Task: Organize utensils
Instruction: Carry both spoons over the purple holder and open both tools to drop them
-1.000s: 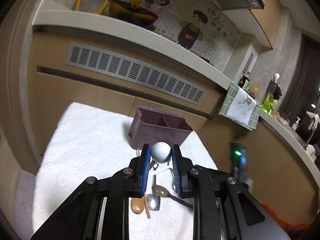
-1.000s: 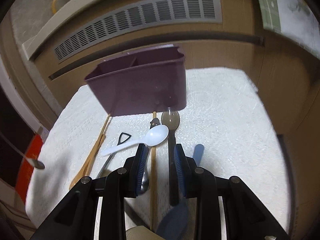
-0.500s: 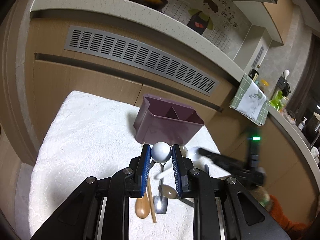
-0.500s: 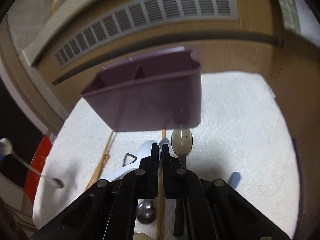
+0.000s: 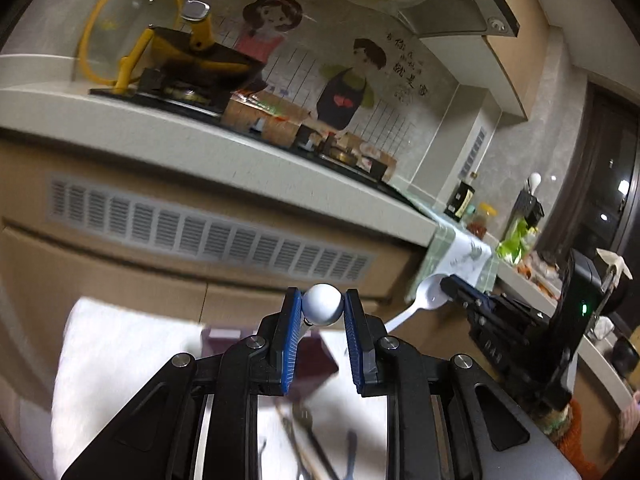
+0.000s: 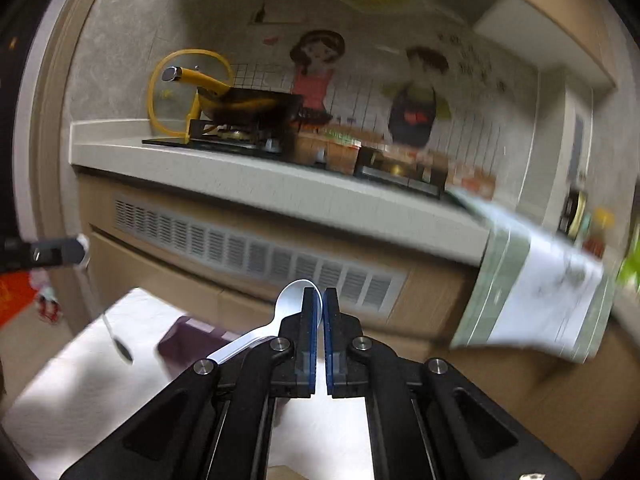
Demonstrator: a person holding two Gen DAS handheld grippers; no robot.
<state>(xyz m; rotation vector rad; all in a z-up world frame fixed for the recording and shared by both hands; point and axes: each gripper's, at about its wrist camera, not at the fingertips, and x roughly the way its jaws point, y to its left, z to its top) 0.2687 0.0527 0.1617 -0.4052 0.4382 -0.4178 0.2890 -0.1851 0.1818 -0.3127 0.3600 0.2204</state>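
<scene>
The right tool (image 6: pixel 319 312), pressed together on a white plastic spoon (image 6: pixel 295 300) (handle trailing down-left), and the left tool (image 5: pixel 322 312), pinching a ball-ended utensil (image 5: pixel 322 310), hang above the blurred, probably maroon caddy (image 6: pixel 188 340) below.

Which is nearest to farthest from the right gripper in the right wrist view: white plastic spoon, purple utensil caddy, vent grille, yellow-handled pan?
1. White plastic spoon: clamped in the right gripper, bowl at the fingertips.
2. Purple utensil caddy: lower left, on the white towel.
3. Vent grille: cabinet front behind the caddy.
4. Yellow-handled pan: up on the stove, upper left.
</scene>
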